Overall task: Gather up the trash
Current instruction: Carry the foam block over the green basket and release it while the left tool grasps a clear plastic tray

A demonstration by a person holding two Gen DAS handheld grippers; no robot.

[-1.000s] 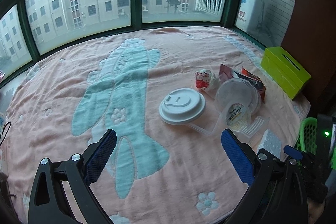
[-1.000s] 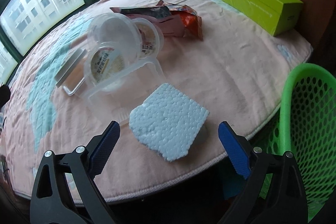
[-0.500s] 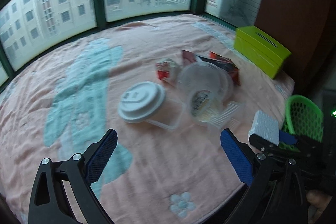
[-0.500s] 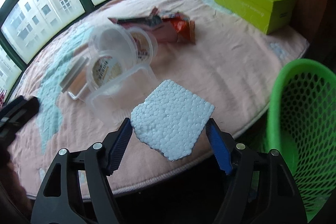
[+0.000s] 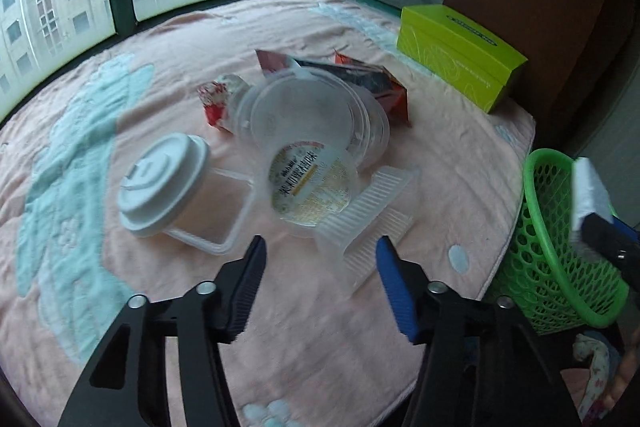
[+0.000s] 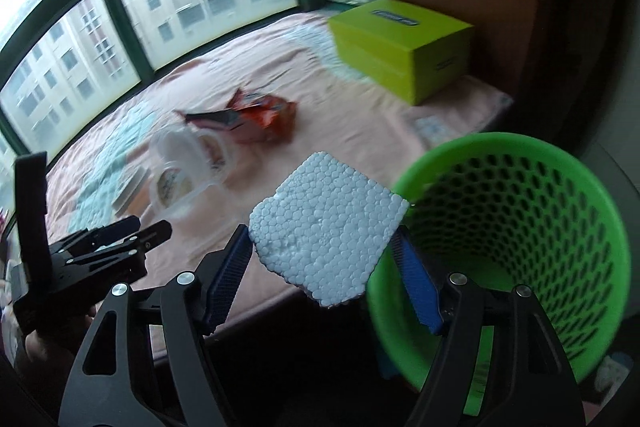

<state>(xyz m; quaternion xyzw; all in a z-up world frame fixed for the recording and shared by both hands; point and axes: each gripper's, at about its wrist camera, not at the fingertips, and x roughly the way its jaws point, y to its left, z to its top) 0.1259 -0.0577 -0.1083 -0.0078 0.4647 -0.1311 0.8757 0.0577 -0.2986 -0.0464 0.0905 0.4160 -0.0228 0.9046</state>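
Now the right gripper point(image 6: 322, 267) pinches the white foam block point(image 6: 326, 227) at the near left rim of the green basket point(image 6: 520, 211); next, carry it over the opening and let go. Meanwhile the left gripper point(image 5: 320, 259), jaws closing on nothing, nears the ribbed plastic tray point(image 5: 368, 211).

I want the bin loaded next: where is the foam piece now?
In the right wrist view the foam piece is clamped in the right tongs, beside the green basket's near rim, off the blanket.

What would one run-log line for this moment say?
right gripper: shut on foam block, beside green basket | left gripper: jaws closing, nothing gripped, above ribbed clear tray | step: binning foam
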